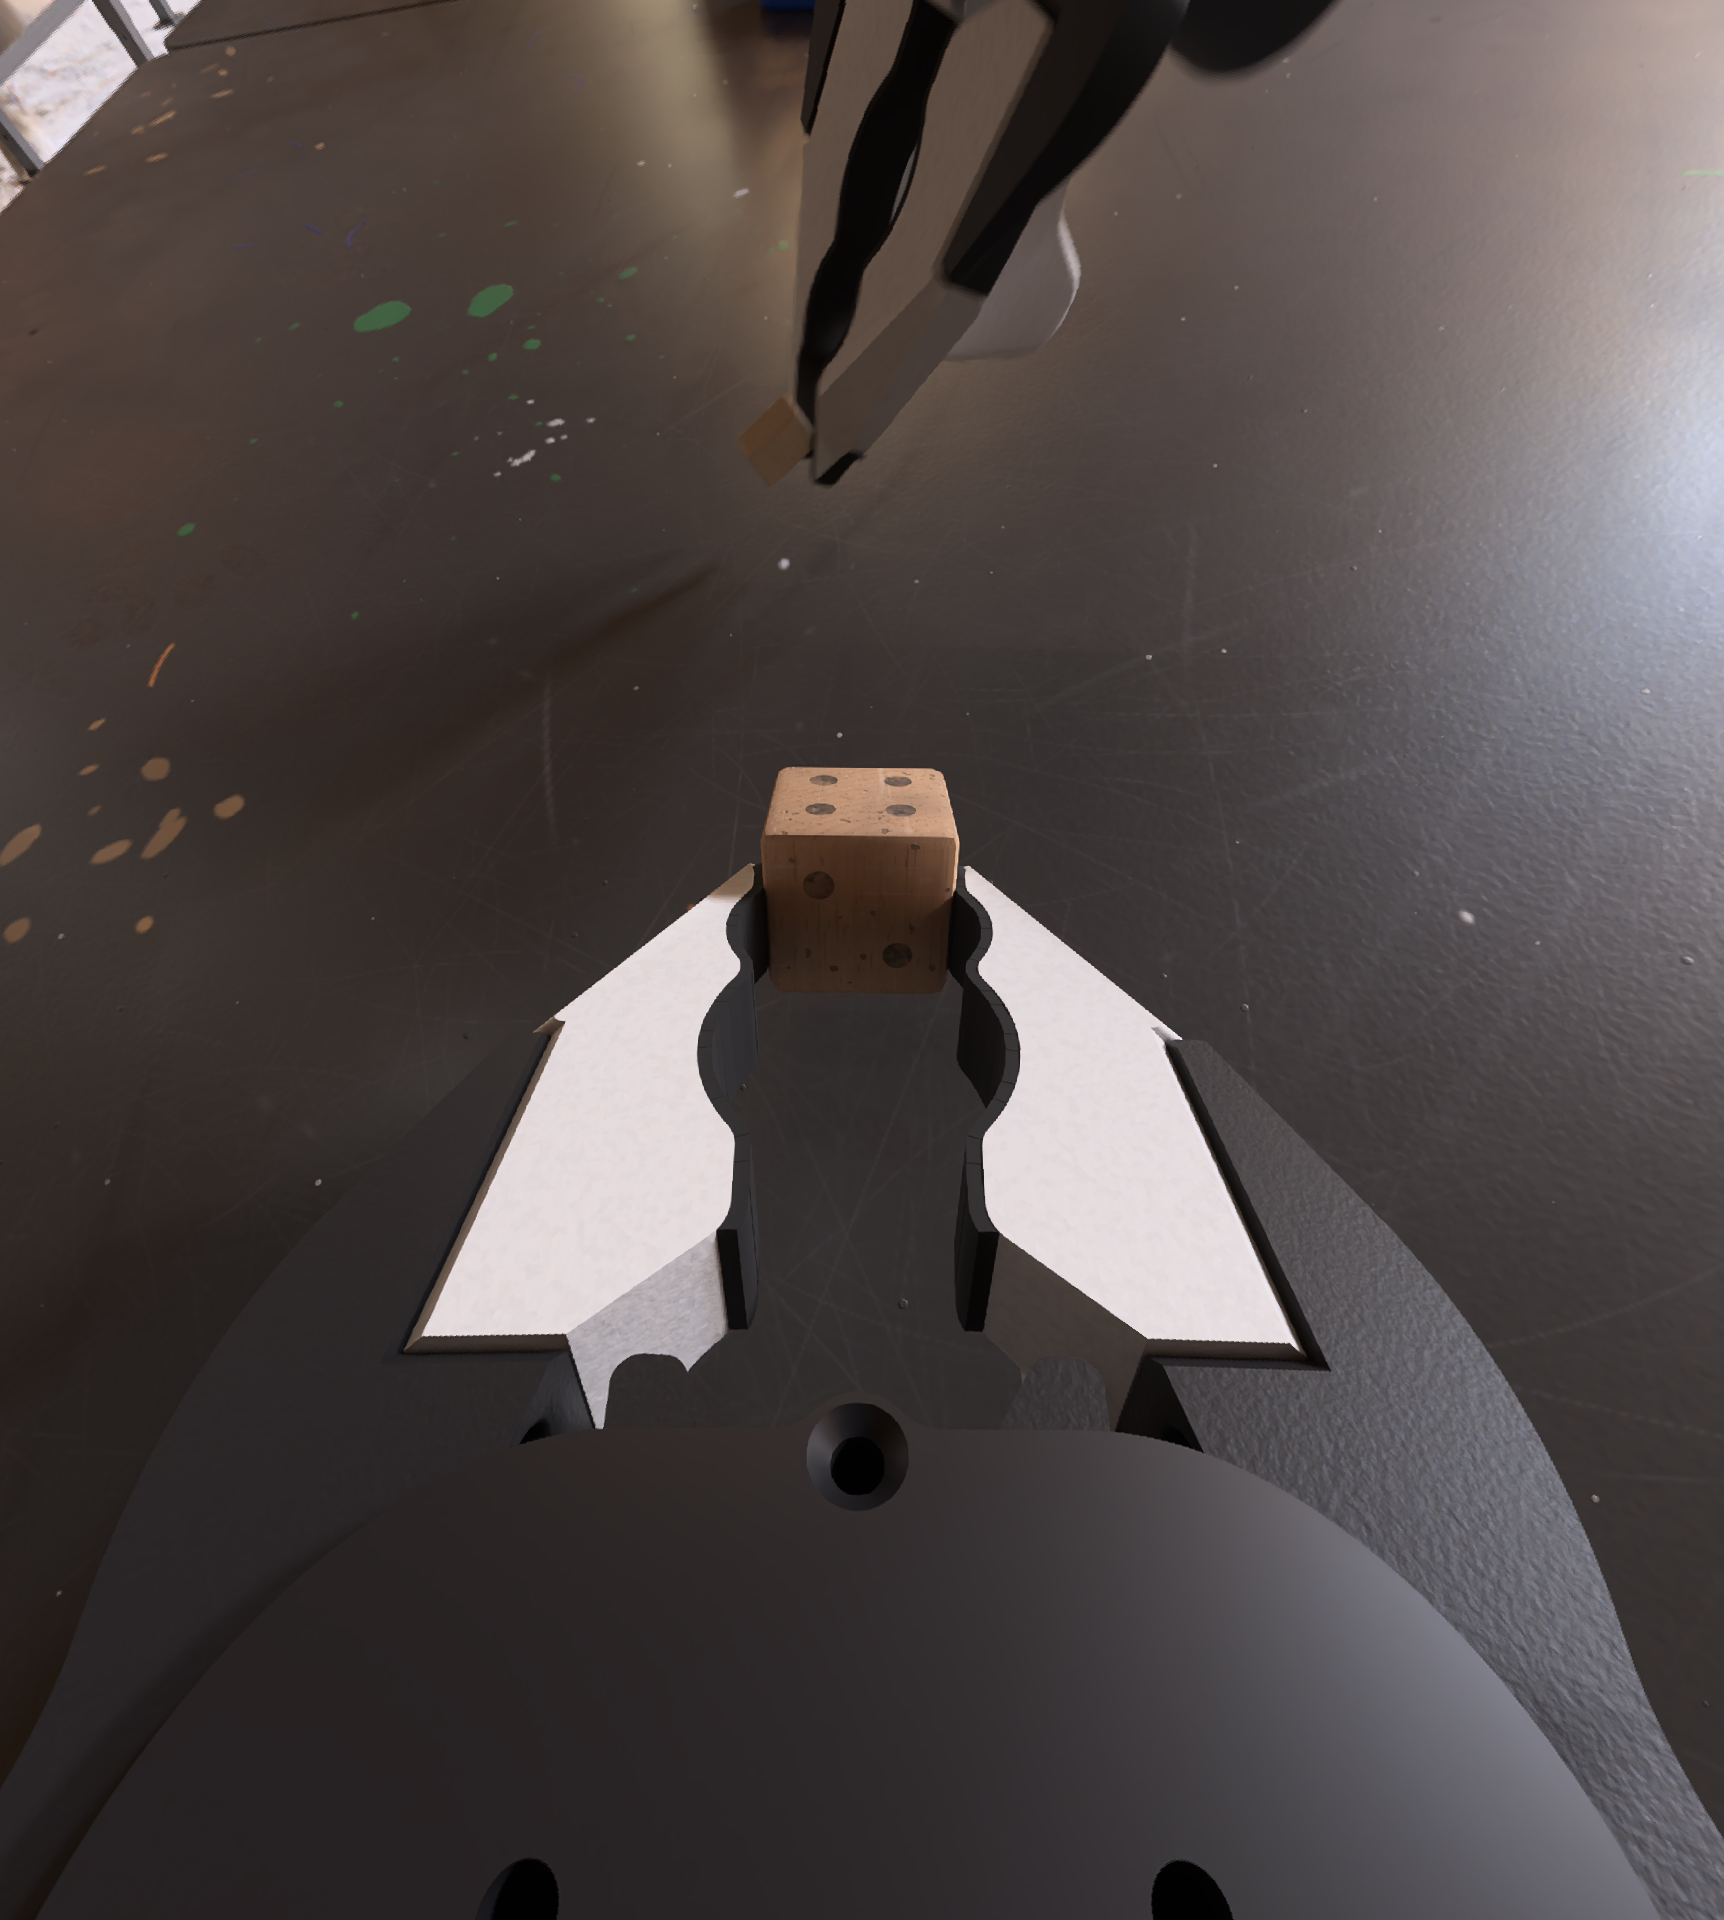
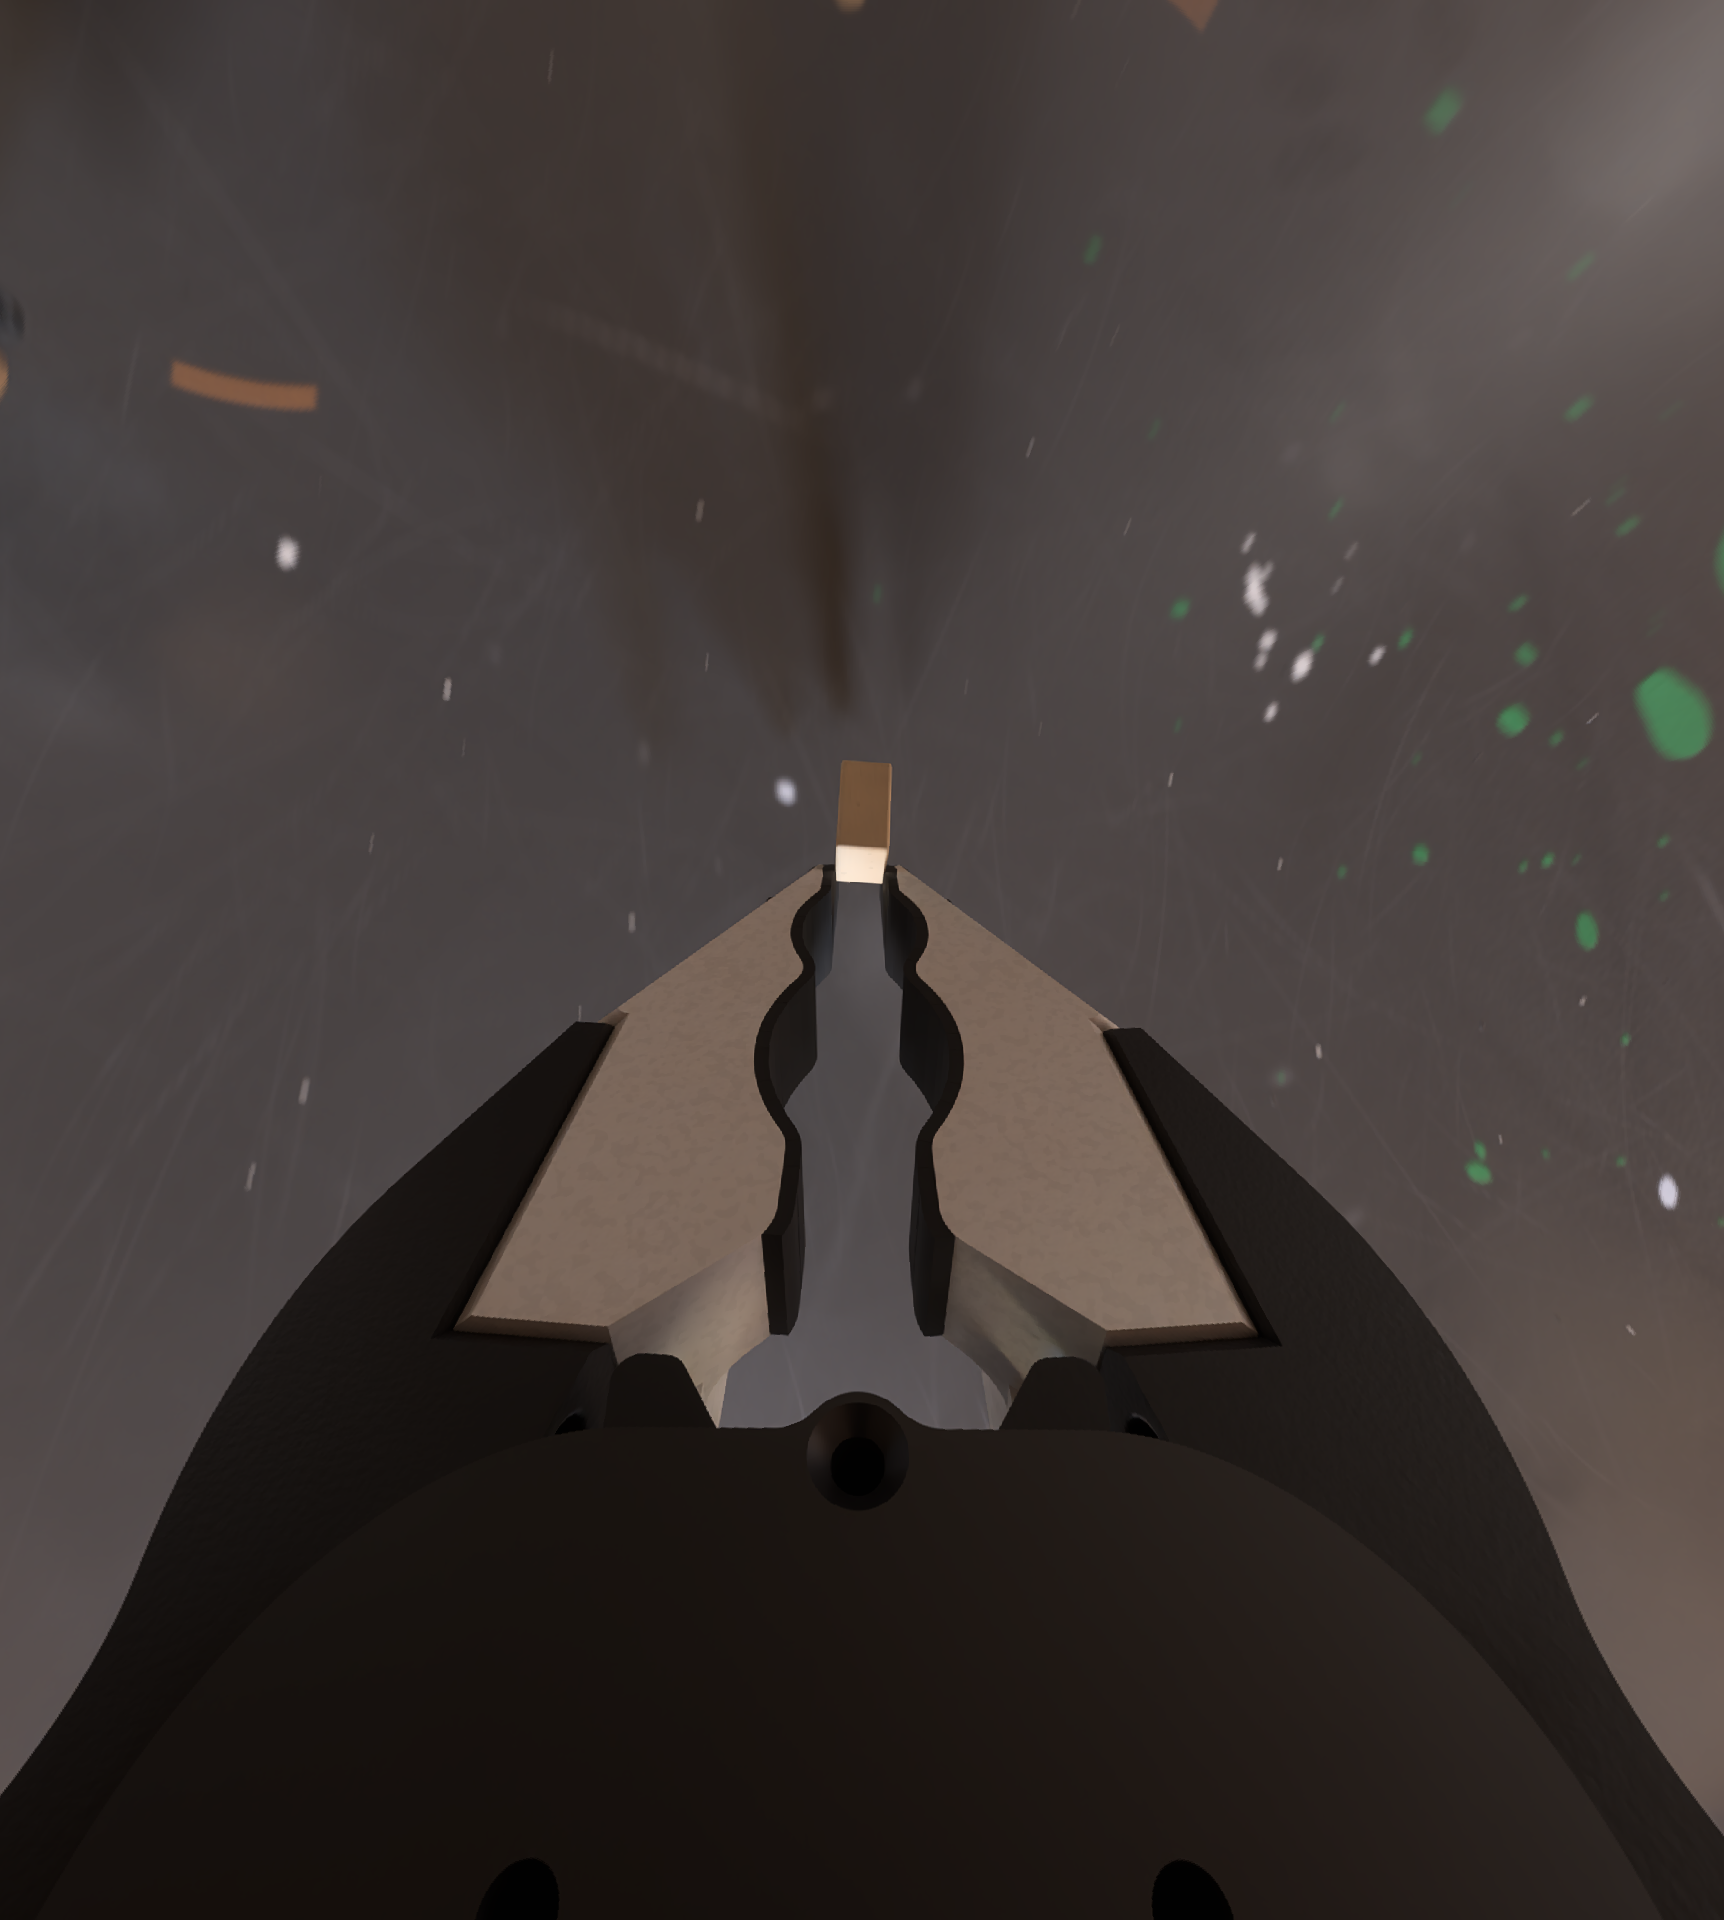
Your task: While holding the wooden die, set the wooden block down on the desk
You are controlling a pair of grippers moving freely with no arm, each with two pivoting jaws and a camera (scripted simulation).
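Wood, two pieces. Die (image 1: 858, 883): cube with dark pips, pinched between the fingertips of the left gripper (image 1: 858, 914), clear of the desk (image 1: 1357, 727). Block (image 2: 863, 821): small, pale, narrow, nipped at the very tips of the right gripper (image 2: 860, 875), sticking out past them, above the dark paint-flecked desk; contact not yet evident. Handling advice: lower the right gripper straight down until the block seats flat, then part its fingers slightly; keep the left grip firm and motionless.
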